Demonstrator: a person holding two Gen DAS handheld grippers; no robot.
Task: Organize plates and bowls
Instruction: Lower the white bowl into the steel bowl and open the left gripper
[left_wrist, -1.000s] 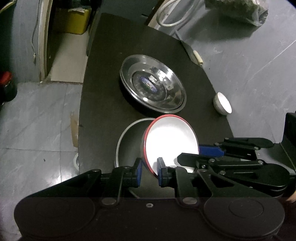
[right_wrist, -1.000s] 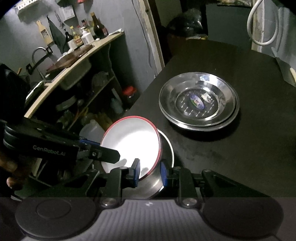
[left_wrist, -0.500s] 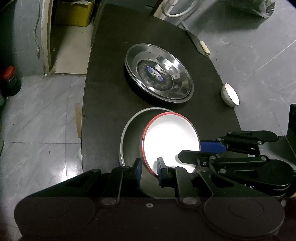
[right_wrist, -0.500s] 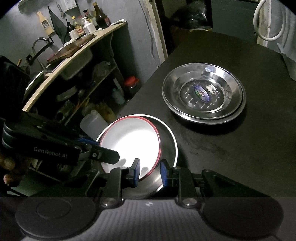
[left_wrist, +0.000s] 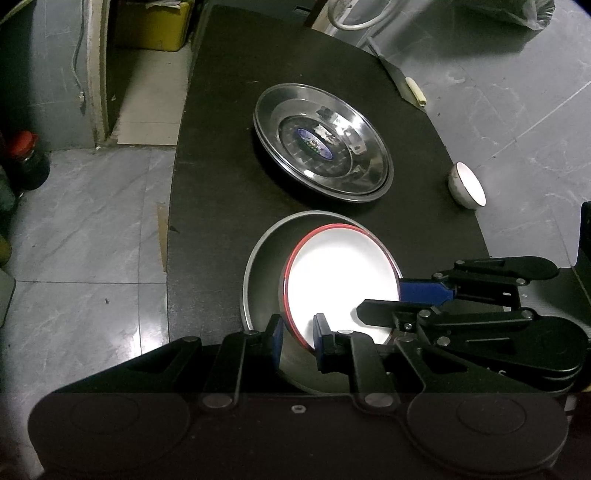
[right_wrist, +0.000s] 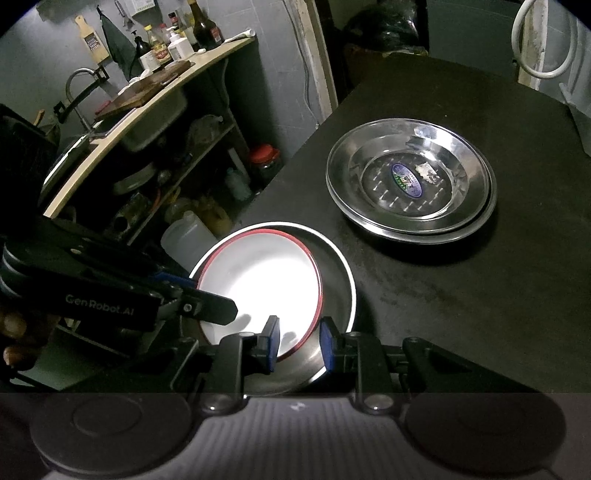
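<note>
A white plate with a red rim (left_wrist: 340, 273) (right_wrist: 258, 280) lies inside a wider steel plate (left_wrist: 264, 273) (right_wrist: 338, 280) at the near edge of the black table. My left gripper (left_wrist: 298, 338) is shut on the near rim of the white plate. My right gripper (right_wrist: 300, 341) is shut on the same plate's rim from the other side; it shows in the left wrist view (left_wrist: 384, 299). A stack of steel plates (left_wrist: 321, 142) (right_wrist: 410, 179) sits farther back on the table.
A small white bowl (left_wrist: 467, 184) stands near the table's right edge (left_wrist: 480, 236). A knife (left_wrist: 404, 86) lies at the far right. A counter with sink, bottles and shelves (right_wrist: 129, 110) stands left of the table. The floor (left_wrist: 81, 229) lies below the table's left edge.
Both grippers have lowered the white plate from a tilted hold until it lies nearly flat in the steel plate. Both views have pulled back slightly.
</note>
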